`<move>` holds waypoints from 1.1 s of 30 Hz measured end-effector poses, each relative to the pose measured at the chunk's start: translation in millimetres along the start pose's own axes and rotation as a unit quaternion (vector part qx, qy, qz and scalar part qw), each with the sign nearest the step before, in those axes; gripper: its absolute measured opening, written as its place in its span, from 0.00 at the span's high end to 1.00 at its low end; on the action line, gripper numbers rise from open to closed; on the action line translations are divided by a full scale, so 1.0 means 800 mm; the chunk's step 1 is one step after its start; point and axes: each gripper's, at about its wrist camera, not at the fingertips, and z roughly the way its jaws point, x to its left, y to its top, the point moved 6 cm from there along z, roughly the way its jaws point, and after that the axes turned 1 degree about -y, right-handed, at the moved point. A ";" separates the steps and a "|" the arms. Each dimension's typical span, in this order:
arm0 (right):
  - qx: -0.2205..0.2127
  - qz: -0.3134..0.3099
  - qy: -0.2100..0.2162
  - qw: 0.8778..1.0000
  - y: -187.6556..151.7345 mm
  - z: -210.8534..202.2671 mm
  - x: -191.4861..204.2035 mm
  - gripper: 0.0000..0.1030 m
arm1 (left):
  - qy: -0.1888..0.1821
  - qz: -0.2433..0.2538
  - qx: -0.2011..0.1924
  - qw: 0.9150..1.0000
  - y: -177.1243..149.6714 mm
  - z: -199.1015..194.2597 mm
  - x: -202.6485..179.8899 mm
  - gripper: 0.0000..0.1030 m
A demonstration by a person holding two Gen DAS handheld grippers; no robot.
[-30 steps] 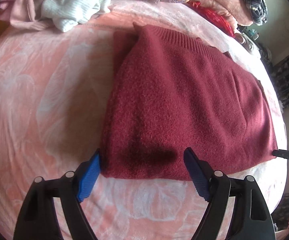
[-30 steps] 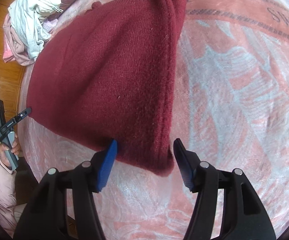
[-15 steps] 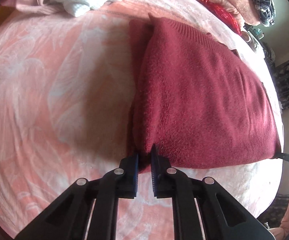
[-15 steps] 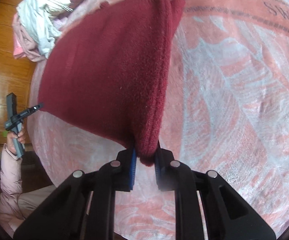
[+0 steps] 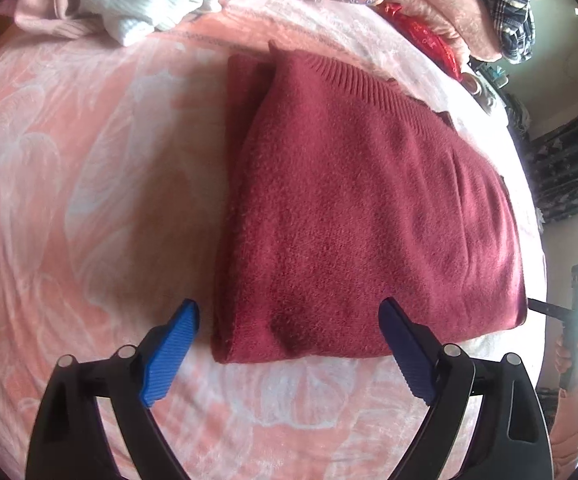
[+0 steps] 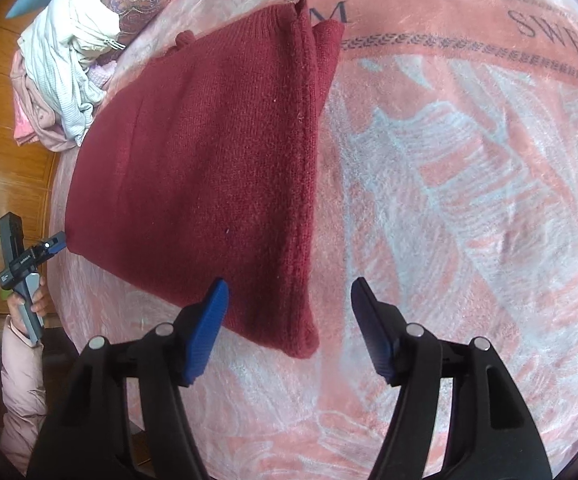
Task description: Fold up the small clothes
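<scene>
Both tongs, left point(image 5: 289, 346) and right point(image 6: 287, 328), gape apart, holding nothing. Folded sweater point(image 5: 369, 216) lies flat on the bed point(image 5: 69, 160); thick, soft knit, likely floppy, so pinch all layers at near corners.

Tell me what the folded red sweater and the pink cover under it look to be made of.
Red sweater: fuzzy knit, likely wool or acrylic; ribbed band and visible stitch rows, matte nap.
Pink blanket: plush fleece, probably synthetic; short brushed pile with a soft sheen and printed leaf pattern.
</scene>
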 end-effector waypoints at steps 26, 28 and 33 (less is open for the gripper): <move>0.003 -0.052 0.054 0.997 -0.020 -0.017 0.031 0.91 | -0.078 -0.043 0.017 0.996 -0.018 0.004 -0.024 0.76; 0.006 -0.063 0.047 0.997 -0.037 -0.033 0.031 0.91 | -0.089 -0.040 0.026 0.995 -0.033 -0.006 -0.032 0.76; 0.026 -0.065 0.048 0.996 -0.107 -0.063 0.015 0.91 | -0.099 -0.011 0.060 0.993 -0.085 -0.023 -0.059 0.76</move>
